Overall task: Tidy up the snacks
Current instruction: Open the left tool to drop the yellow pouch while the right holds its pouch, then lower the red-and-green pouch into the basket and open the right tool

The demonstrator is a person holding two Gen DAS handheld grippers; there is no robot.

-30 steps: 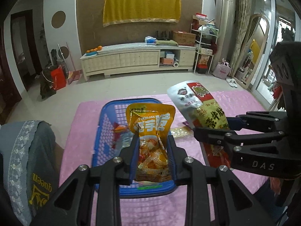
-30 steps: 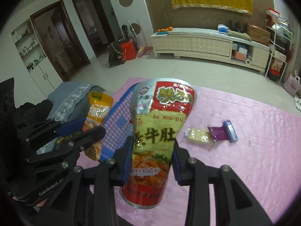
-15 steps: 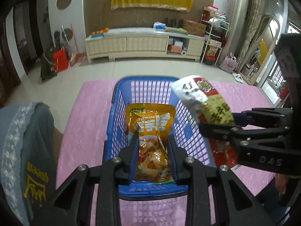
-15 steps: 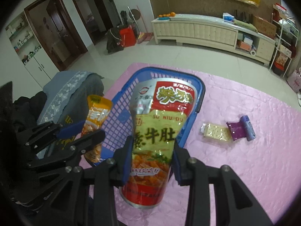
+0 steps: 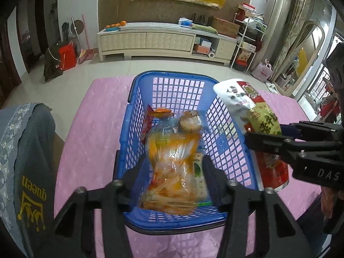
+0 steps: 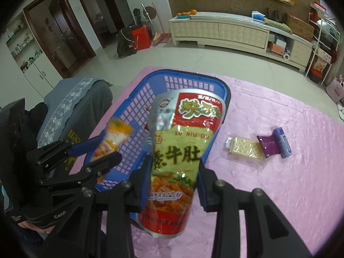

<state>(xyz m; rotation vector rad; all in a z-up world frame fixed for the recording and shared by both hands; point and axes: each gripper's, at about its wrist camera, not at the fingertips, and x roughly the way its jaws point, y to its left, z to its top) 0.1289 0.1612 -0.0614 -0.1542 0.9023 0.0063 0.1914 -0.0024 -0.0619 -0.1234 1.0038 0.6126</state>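
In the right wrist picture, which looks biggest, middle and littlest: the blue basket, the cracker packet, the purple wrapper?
1. blue basket
2. cracker packet
3. purple wrapper

The last two look close; the wrapper is curled up, so unsure.

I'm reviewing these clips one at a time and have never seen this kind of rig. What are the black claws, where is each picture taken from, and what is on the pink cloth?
No robot is here: a person holds a two-finger gripper in each hand, and a fisheye camera on each looks forward along its fingers. One picture comes from the left gripper, the other from the right gripper; each also shows the other gripper from the side.

A blue basket stands on the pink cloth and already holds a few snacks. The left gripper's jaws stand apart over the basket, with a blurred orange snack bag between them; whether it is gripped or falling I cannot tell. The right gripper is shut on a red and green snack pouch, upright beside the basket. On the cloth to the right lie a cracker pack and a purple packet.
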